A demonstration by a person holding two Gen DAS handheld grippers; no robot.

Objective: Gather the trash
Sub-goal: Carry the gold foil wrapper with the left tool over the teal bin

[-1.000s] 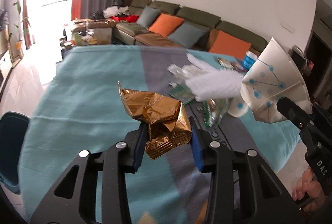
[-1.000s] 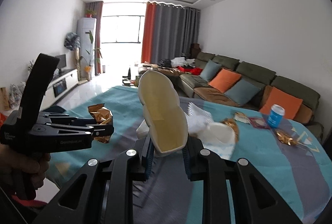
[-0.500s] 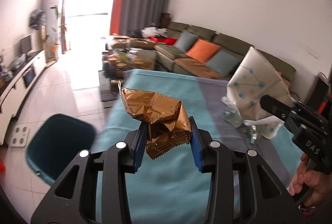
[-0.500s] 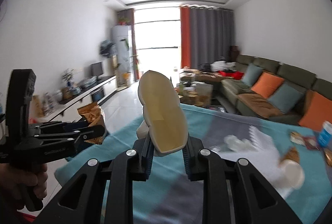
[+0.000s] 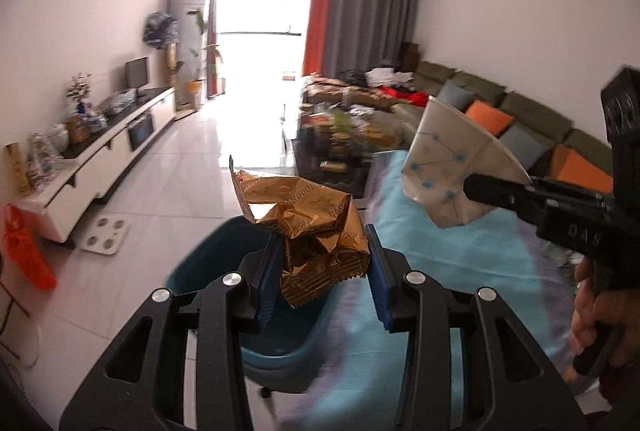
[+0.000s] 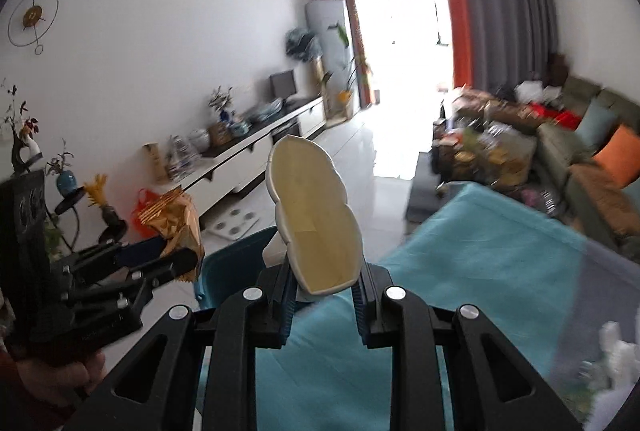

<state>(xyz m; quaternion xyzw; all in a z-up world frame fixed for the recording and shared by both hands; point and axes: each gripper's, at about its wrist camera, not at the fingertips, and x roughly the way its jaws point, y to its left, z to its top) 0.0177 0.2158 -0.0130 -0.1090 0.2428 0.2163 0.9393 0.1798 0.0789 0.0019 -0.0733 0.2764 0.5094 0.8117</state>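
The left gripper [image 5: 322,277] is holding a crumpled gold wrapper [image 5: 308,227] between its blue pads, the jaws part-way apart and pinching the lower end of the packet while the rest is sticking up and fanning out to the left. Right below and beyond it, a teal bin [image 5: 208,263] is standing on the pale tiled floor, tucked against the edge of the table with the turquoise cloth [image 5: 452,255].

The right gripper [image 6: 324,295] is clamping a squashed paper cup [image 6: 316,223], its jaws drawn fairly close together on the flattened base, with the cream inside of the cup facing the camera and the mouth pointing upward. From the left wrist camera the same cup is showing its white outside printed with blue dots and lines, off to the right above the cloth. From the right wrist camera, the bin is sitting just past the cup, partly hidden behind it, and the gold wrapper is hanging to the left above the bin's near side.
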